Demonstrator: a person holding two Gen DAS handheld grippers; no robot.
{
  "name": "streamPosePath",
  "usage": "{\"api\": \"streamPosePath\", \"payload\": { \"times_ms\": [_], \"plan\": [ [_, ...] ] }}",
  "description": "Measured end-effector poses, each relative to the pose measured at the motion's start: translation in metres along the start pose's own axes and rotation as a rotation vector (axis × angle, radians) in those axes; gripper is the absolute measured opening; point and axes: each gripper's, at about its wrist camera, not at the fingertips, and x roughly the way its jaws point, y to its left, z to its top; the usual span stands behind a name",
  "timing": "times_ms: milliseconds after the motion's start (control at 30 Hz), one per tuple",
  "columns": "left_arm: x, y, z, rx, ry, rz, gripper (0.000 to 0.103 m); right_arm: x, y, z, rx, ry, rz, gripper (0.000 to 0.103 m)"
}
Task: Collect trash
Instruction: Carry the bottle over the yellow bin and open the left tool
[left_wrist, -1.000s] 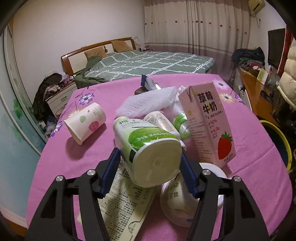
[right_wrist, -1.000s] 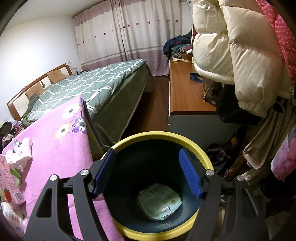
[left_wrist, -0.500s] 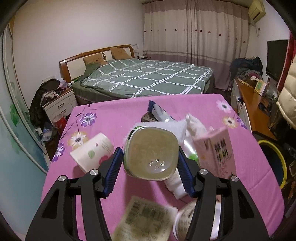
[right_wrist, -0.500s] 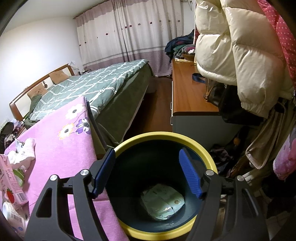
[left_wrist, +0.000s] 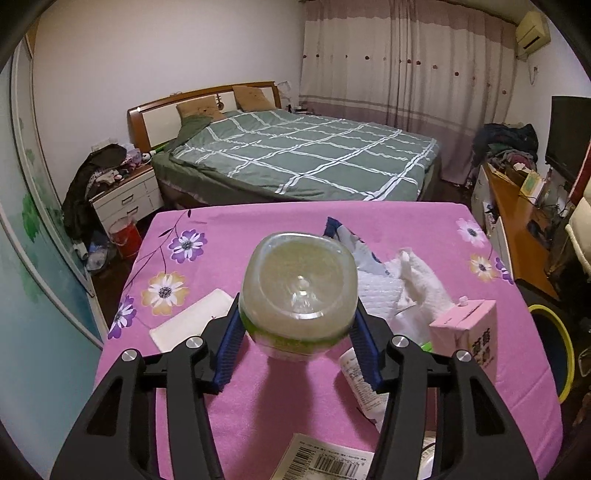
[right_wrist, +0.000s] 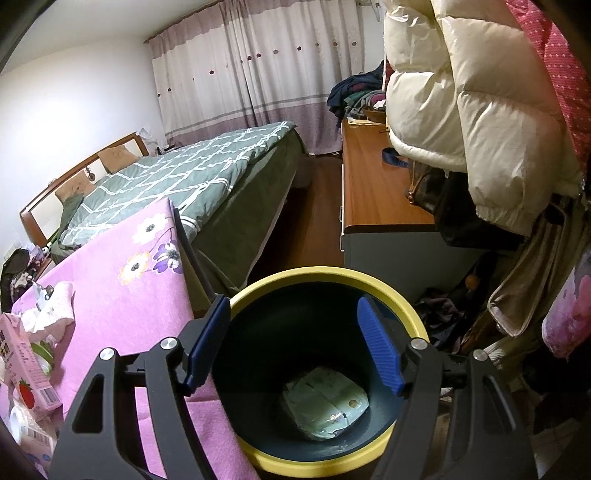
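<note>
My left gripper (left_wrist: 297, 334) is shut on a green-labelled plastic bottle (left_wrist: 299, 291), held above the pink tablecloth (left_wrist: 258, 417) with its base toward the camera. Below it lie a pink strawberry milk carton (left_wrist: 471, 341), a white foam net (left_wrist: 410, 284), a small white bottle (left_wrist: 356, 373), a paper cup (left_wrist: 192, 323) and a printed leaflet (left_wrist: 325, 459). My right gripper (right_wrist: 293, 341) is open and empty above the yellow-rimmed dark bin (right_wrist: 332, 275), which holds a pale green wrapper (right_wrist: 325, 404).
The bin also shows at the table's right in the left wrist view (left_wrist: 554, 347). A green bed (left_wrist: 306, 155) lies beyond the table, a wooden sideboard (right_wrist: 373, 188) right of the bin, hanging coats (right_wrist: 480, 110) above it.
My left gripper has lifted the bottle off the table and tilted it base-up; the table items now lie lower in view. The right gripper has stayed open over the bin.
</note>
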Motion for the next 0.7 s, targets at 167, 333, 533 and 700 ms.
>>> {"api": "streamPosePath", "payload": {
  "times_ms": [167, 333, 533, 700],
  "plan": [
    [-0.020, -0.005, 0.001, 0.008, -0.034, -0.025, 0.053, -0.006, -0.003, -0.001, 0.003, -0.007, 0.009, 0.068],
    [-0.054, -0.014, 0.005, 0.031, -0.087, -0.043, 0.052, -0.013, -0.007, -0.001, 0.009, -0.013, 0.020, 0.068],
    [-0.104, -0.039, 0.010, 0.079, -0.149, -0.102, 0.052, -0.023, -0.015, -0.004, 0.021, -0.022, 0.024, 0.068],
    [-0.140, -0.077, 0.008, 0.134, -0.186, -0.204, 0.052, -0.032, -0.025, -0.010, 0.017, -0.021, 0.008, 0.068]
  ]
}}
